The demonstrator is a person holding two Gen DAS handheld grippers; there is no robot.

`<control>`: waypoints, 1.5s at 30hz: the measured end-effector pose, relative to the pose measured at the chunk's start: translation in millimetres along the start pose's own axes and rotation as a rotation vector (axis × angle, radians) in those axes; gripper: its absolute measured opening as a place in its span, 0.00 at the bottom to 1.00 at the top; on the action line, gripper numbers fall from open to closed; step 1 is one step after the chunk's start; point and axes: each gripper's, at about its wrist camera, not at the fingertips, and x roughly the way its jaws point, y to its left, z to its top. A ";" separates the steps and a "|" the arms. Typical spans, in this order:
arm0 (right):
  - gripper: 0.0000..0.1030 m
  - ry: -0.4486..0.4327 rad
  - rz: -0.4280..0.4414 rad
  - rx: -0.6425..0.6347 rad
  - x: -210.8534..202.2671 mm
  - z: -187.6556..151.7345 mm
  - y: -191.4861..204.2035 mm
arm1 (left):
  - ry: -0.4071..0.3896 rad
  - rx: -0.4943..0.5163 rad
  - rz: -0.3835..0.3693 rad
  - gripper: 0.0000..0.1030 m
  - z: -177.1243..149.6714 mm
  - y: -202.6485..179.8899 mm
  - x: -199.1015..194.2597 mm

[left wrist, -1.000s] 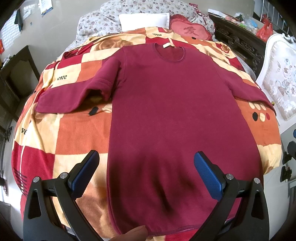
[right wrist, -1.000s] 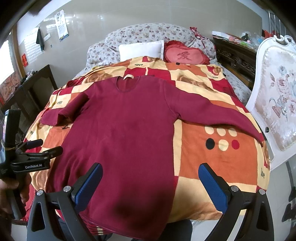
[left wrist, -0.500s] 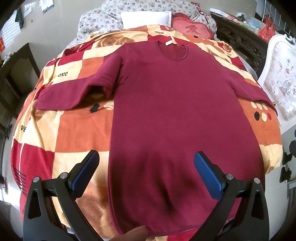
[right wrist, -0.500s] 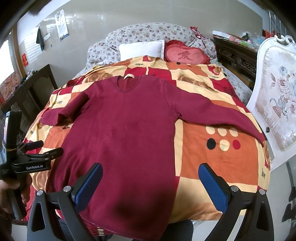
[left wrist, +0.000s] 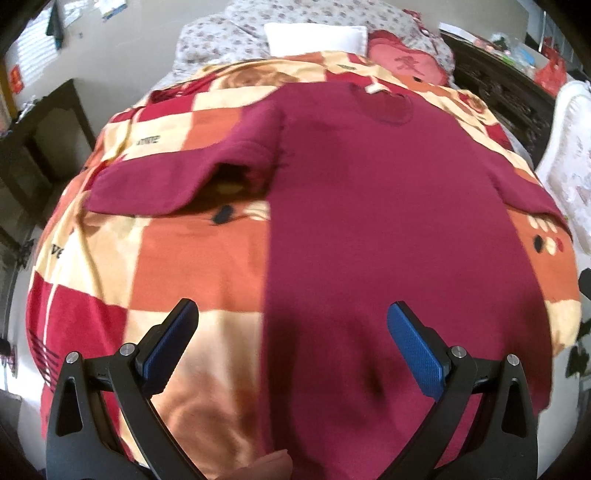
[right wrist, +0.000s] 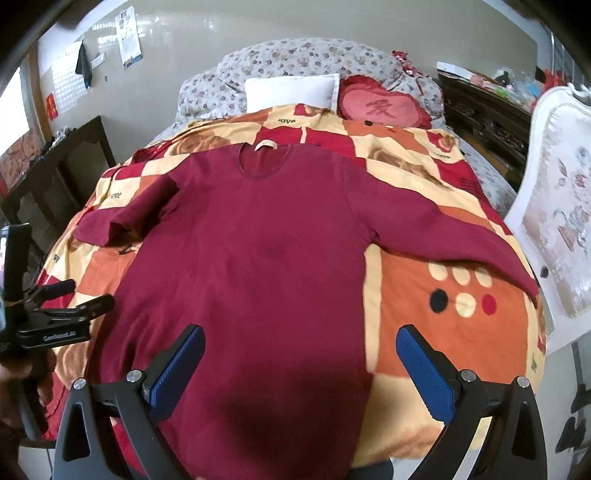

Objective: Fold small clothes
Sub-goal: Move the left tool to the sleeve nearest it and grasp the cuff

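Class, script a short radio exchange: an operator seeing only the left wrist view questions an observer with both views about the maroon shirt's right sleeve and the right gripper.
Operator: Is the right sleeve spread out?
Observer: Yes, the right sleeve lies straight, its cuff at the blanket's right edge.
Operator: And the right gripper?
Observer: The right gripper hovers, jaws open and empty, above the shirt's lower right side.

Pale wall [right wrist: 332,29] behind the bed [right wrist: 424,170]; dark cabinet [right wrist: 55,177] left, white chair [right wrist: 554,240] right.
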 end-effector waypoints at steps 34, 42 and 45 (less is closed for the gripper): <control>1.00 0.076 -0.046 0.020 163.3 18.2 -6.8 | -0.036 -0.125 0.053 1.00 1.5 104.7 79.5; 1.00 0.053 -0.055 0.013 161.4 14.9 -5.5 | -0.159 -0.208 -0.051 0.99 26.3 161.4 37.4; 1.00 0.045 -0.058 0.011 160.5 13.9 -5.6 | -0.167 -0.384 -0.277 0.95 40.4 205.4 41.3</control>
